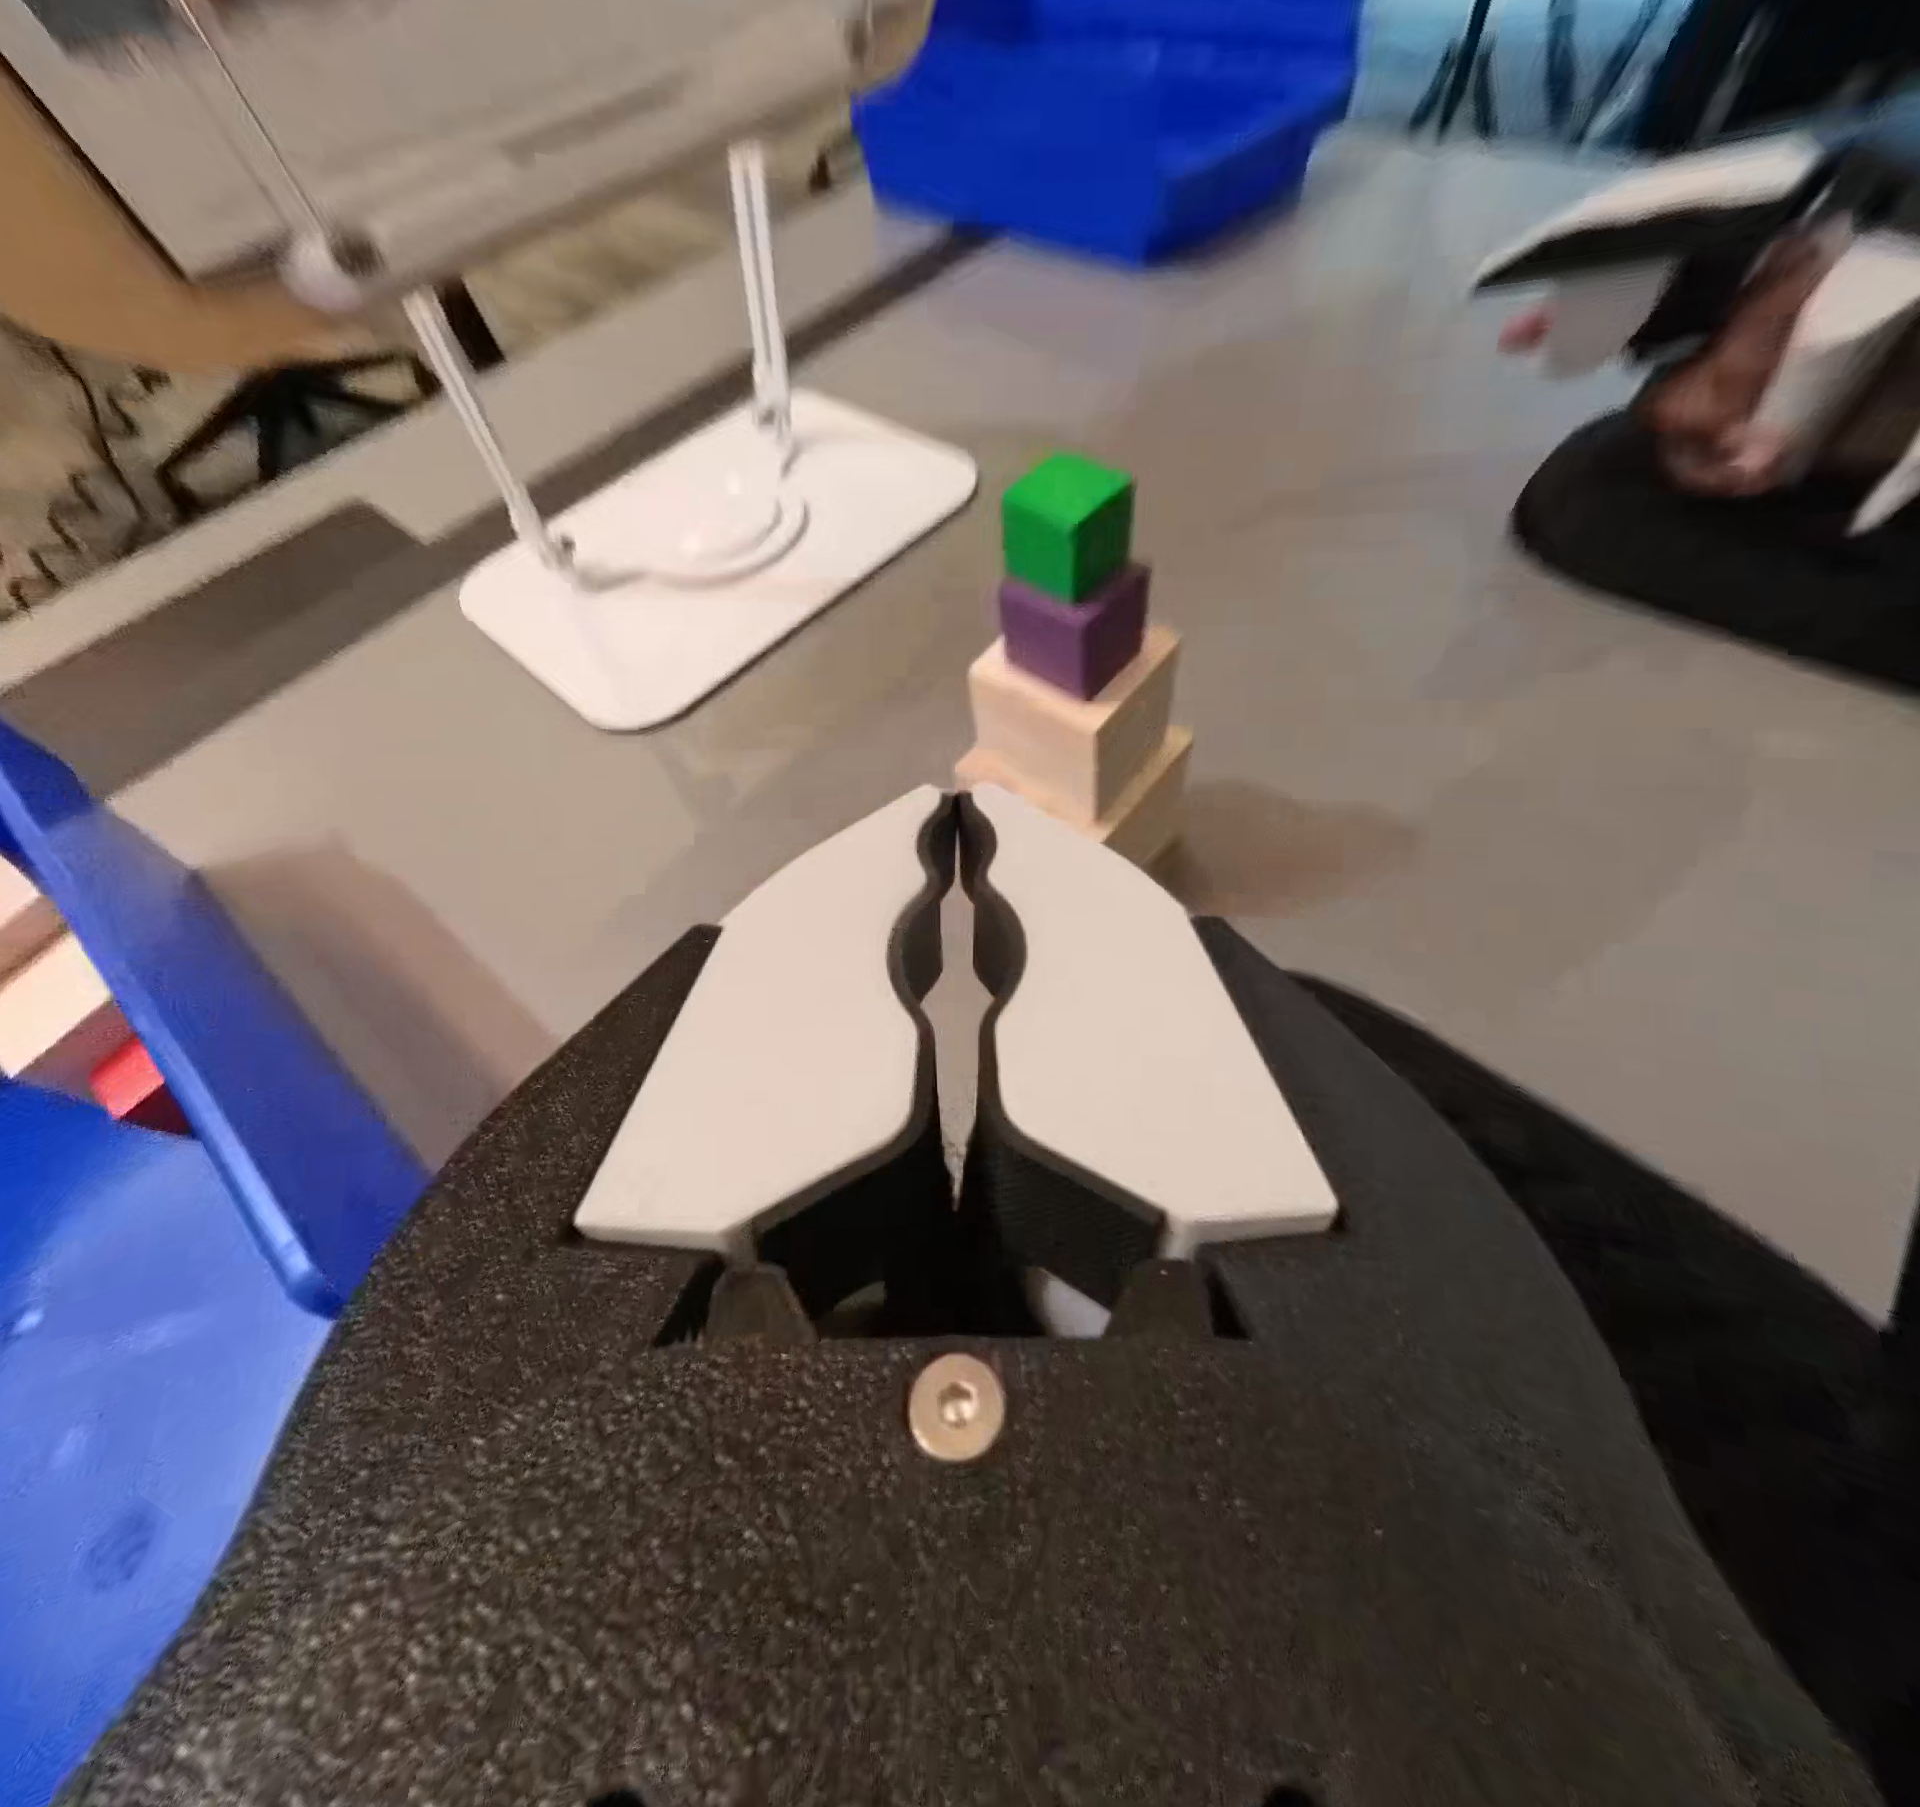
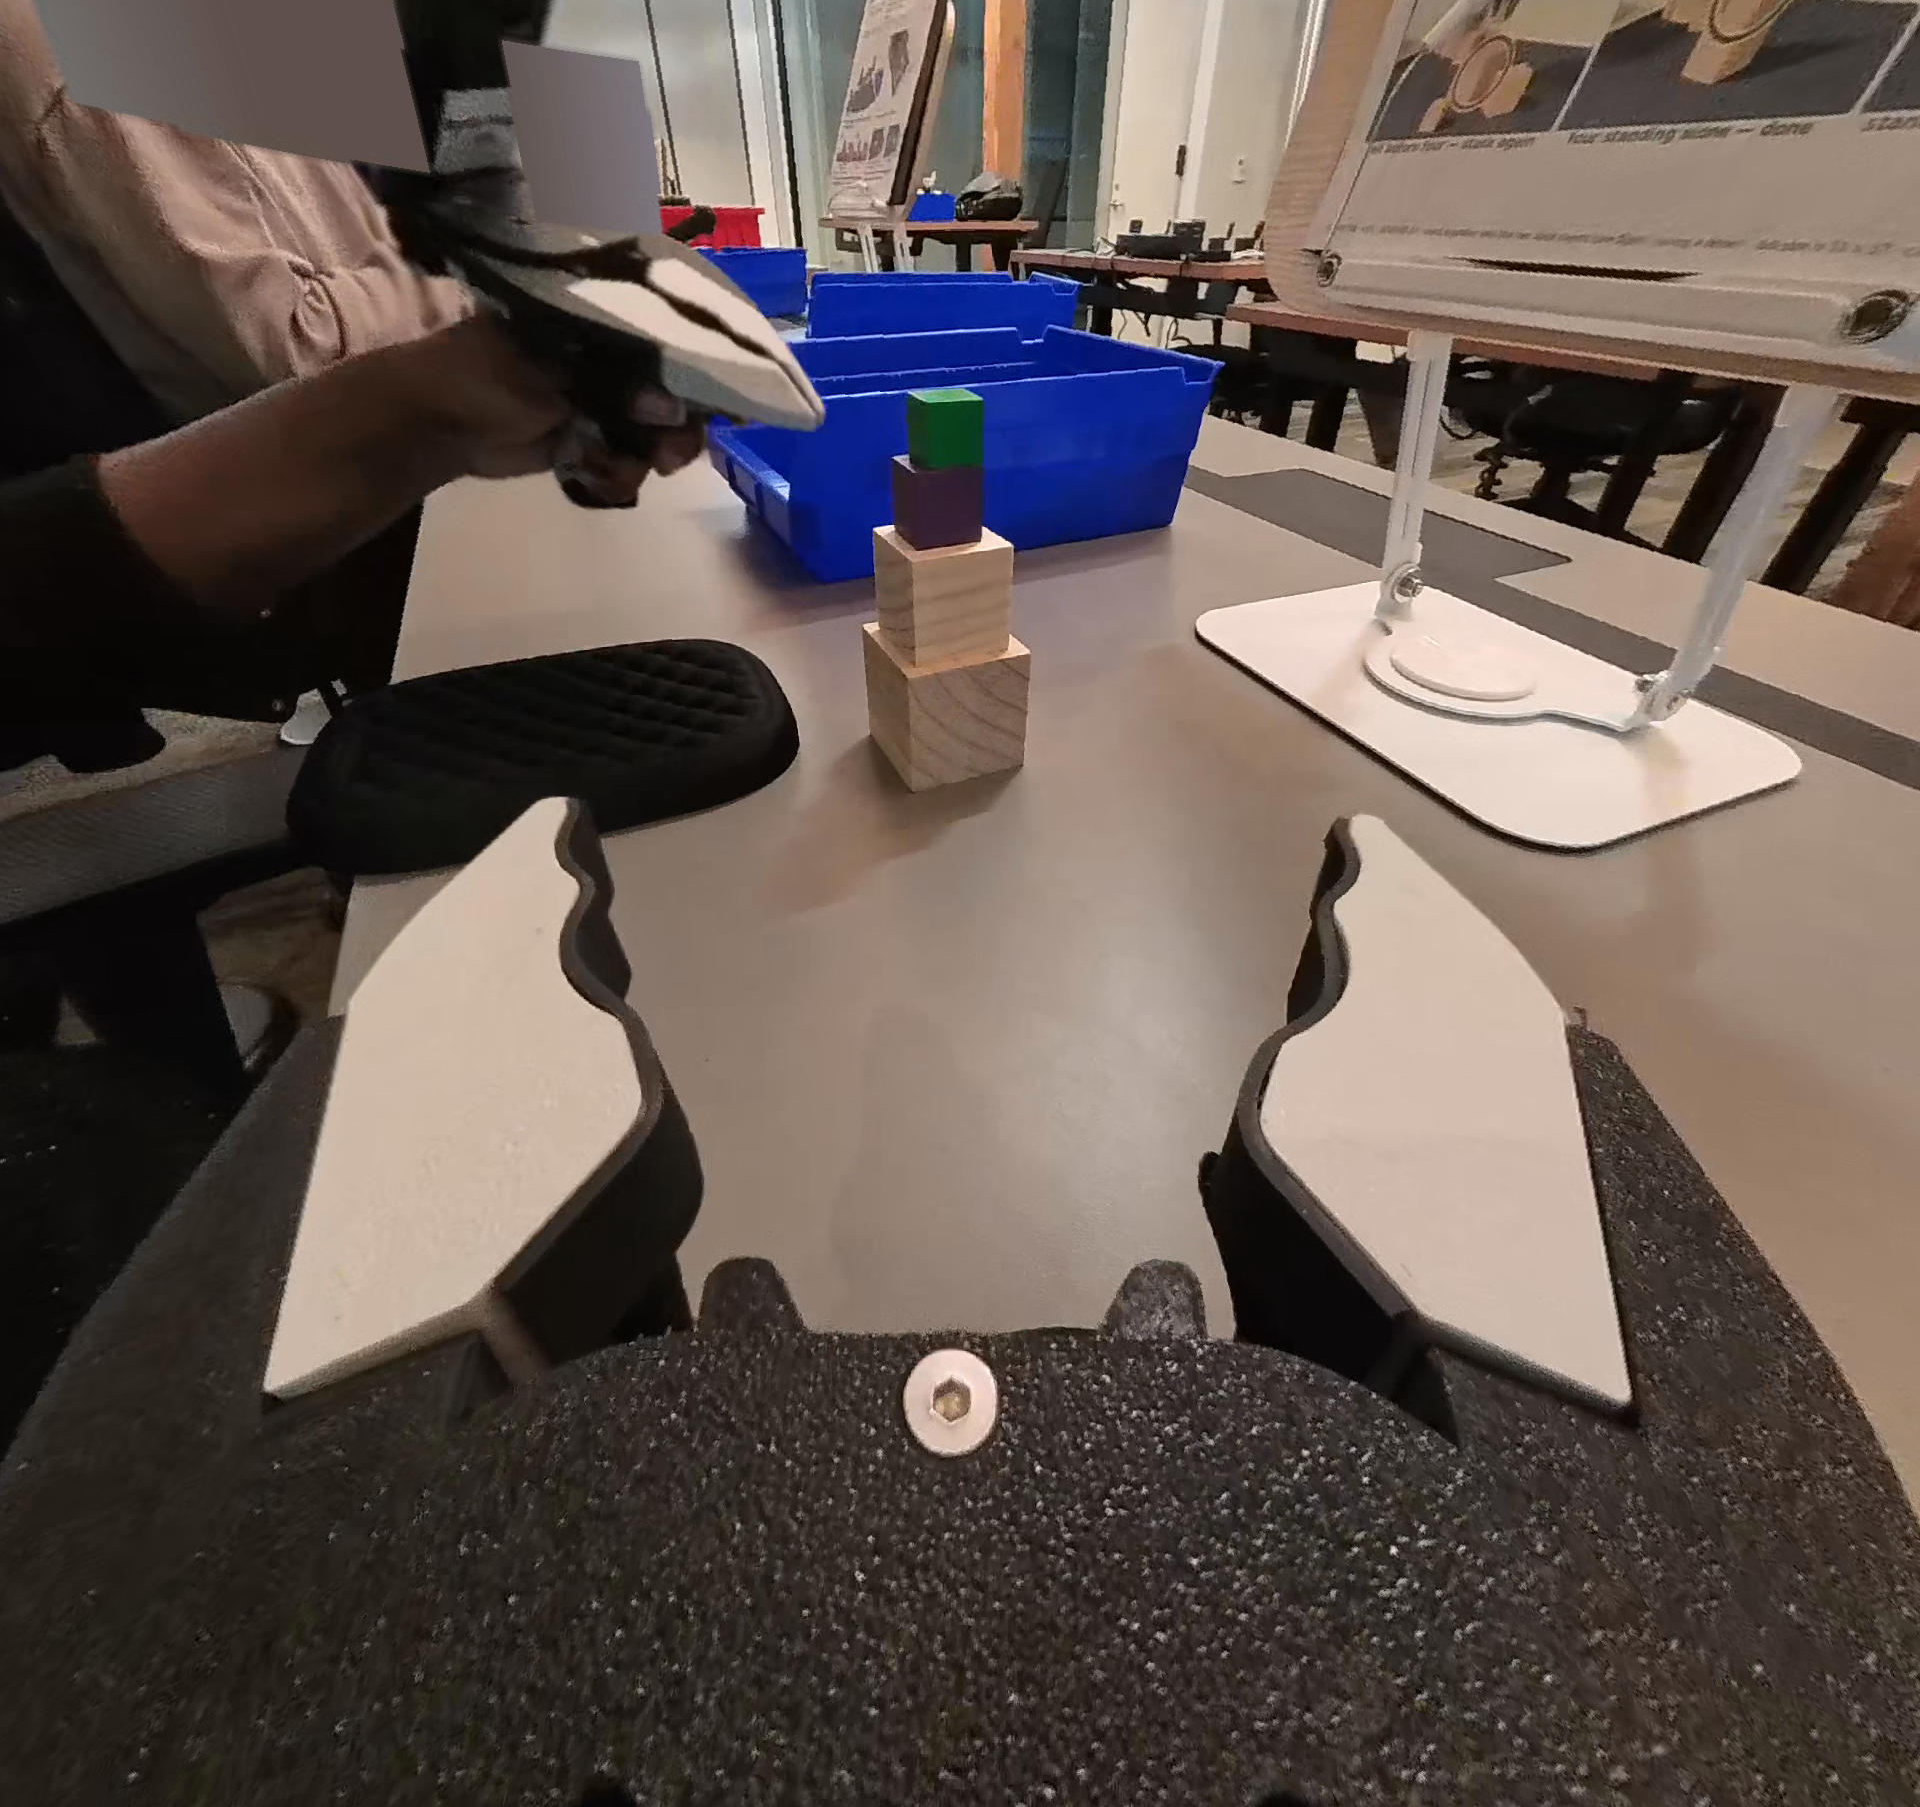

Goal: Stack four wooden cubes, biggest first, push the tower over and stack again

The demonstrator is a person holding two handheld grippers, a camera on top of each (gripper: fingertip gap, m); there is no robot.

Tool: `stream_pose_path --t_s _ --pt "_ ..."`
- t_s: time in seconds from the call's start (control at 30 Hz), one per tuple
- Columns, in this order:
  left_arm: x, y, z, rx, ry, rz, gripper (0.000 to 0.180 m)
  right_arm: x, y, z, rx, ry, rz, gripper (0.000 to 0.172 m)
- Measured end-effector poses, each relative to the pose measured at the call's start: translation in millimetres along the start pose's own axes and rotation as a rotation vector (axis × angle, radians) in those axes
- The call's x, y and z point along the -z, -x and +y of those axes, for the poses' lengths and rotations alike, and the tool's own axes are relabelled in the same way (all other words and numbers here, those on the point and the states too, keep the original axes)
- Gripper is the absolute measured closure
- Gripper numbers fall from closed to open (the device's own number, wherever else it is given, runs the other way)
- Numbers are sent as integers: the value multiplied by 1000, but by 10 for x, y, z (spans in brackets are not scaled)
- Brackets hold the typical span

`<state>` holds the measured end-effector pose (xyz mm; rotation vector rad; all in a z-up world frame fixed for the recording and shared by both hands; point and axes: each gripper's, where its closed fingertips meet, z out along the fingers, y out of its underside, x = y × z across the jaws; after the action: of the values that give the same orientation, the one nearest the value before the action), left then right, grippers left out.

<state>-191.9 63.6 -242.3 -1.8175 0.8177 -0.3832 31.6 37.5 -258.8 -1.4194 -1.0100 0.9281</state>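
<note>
A four-block tower (image 2: 945, 604) stood on the smooth grey counter (image 2: 1039, 978), well ahead of the right gripper (image 2: 961, 843), whose flat white fingers (image 2: 468, 1082) were spread wide with nothing between them. The left gripper (image 1: 958, 801) hung near the tower's top, its wavy-edged fingers (image 1: 821, 1019) pressed together on nothing. The tower ran from two pale grained wooden cubes up to a smaller purple cube (image 2: 937, 505) and a green cube (image 2: 943, 427). Blue plastic bins (image 2: 987, 469) sat behind it, and a white flat-based stand (image 2: 1507, 718) stood to the right.

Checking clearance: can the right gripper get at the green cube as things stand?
Probably yes: the right gripper is open, bare table lies before the stack, and the green cube sits uncovered on top.
</note>
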Motion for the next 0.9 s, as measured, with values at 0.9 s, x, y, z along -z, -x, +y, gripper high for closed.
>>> stream_pose_path --t_s 0.9 --pt "-905 -272 187 -225 257 155 180 -24 15 44 6 28 -6 58"
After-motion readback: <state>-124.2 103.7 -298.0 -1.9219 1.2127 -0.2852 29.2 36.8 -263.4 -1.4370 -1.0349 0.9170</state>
